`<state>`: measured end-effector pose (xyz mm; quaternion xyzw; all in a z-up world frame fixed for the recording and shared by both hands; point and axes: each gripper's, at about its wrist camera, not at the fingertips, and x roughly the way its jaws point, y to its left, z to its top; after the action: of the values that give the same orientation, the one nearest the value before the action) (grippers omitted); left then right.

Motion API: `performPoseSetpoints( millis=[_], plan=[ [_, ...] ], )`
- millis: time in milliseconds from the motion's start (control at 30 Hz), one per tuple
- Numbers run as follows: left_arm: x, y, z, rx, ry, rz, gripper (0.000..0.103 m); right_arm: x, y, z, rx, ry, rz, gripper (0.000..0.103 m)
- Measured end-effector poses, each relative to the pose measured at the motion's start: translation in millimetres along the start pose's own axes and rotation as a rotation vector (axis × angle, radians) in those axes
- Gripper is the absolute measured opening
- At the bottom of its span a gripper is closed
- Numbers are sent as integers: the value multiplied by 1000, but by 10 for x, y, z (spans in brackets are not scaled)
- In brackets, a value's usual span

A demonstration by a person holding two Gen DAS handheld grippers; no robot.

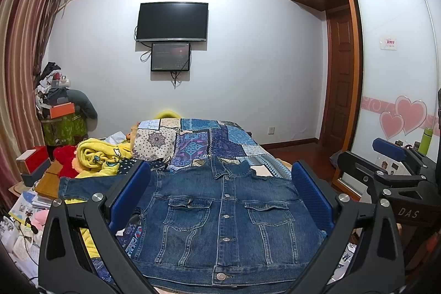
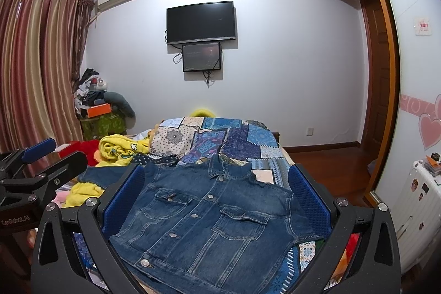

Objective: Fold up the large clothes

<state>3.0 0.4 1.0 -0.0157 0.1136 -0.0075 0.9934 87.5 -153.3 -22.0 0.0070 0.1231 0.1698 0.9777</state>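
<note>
A blue denim jacket (image 1: pixel 223 214) lies flat on the bed, front up and buttoned, with its collar at the far end and the hem nearest me. One sleeve (image 1: pixel 82 183) stretches out to the left. My left gripper (image 1: pixel 220 172) hangs open above the jacket's lower half, its blue pads (image 1: pixel 129 194) wide apart on either side of the body. My right gripper (image 2: pixel 216 172) is likewise open over the jacket (image 2: pixel 209 222), slightly further right. Each gripper appears in the other's view: the right gripper (image 1: pixel 372 156), the left gripper (image 2: pixel 55 153). Neither holds anything.
A patchwork quilt (image 1: pixel 220 139) covers the bed. A yellow blanket (image 1: pixel 99 156) and a red plush (image 1: pixel 64 159) are heaped at the left. Boxes and clutter line the left side by the curtain. A white suitcase (image 2: pixel 413 205) and sliding wardrobe stand at the right.
</note>
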Motion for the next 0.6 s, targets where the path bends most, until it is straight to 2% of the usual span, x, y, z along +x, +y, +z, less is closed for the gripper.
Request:
performPoseSetpoints(
  millis=[600],
  plan=[
    [5, 7, -12, -3, -1, -1, 103, -2, 11, -1, -4, 0, 0, 103]
  ],
)
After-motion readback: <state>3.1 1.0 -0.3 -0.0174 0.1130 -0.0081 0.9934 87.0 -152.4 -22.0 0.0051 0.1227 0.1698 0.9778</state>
